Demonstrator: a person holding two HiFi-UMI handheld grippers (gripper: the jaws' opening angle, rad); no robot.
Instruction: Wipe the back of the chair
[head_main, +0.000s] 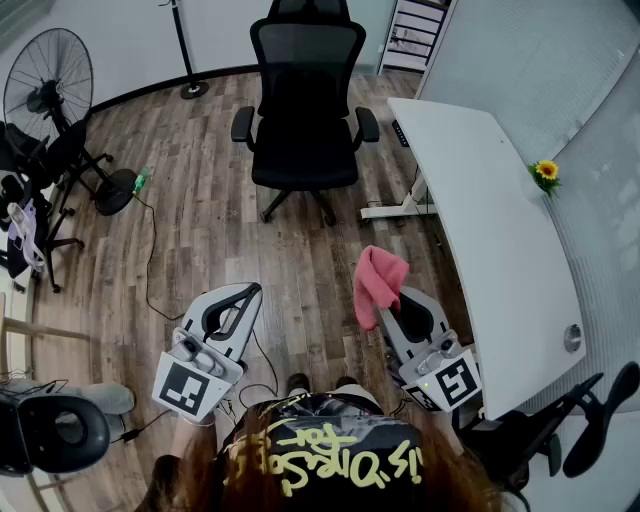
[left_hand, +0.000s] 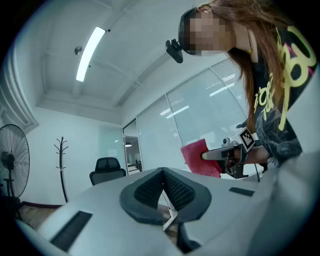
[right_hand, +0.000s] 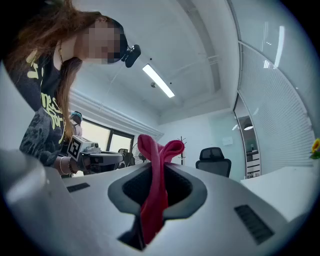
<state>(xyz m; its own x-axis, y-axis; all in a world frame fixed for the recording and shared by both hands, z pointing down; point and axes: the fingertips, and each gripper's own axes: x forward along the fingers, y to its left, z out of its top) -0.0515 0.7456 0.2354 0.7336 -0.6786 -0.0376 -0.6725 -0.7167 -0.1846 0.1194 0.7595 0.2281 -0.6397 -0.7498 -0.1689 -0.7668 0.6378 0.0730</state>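
A black office chair (head_main: 303, 110) stands on the wood floor ahead, its seat facing me and its mesh back (head_main: 306, 58) at the far side. It shows small in the left gripper view (left_hand: 107, 170) and the right gripper view (right_hand: 214, 160). My right gripper (head_main: 381, 292) is shut on a pink cloth (head_main: 378, 283), which hangs out between the jaws (right_hand: 156, 185). My left gripper (head_main: 247, 293) is shut with nothing in it (left_hand: 163, 181). Both grippers are held low in front of me, well short of the chair.
A white desk (head_main: 490, 230) runs along the right, with a small yellow flower (head_main: 545, 172) at its far edge. A standing fan (head_main: 50, 90) and a coat stand's base (head_main: 193, 88) are at the left and back. Cables (head_main: 150, 260) lie on the floor. Another black chair (head_main: 560, 430) is at bottom right.
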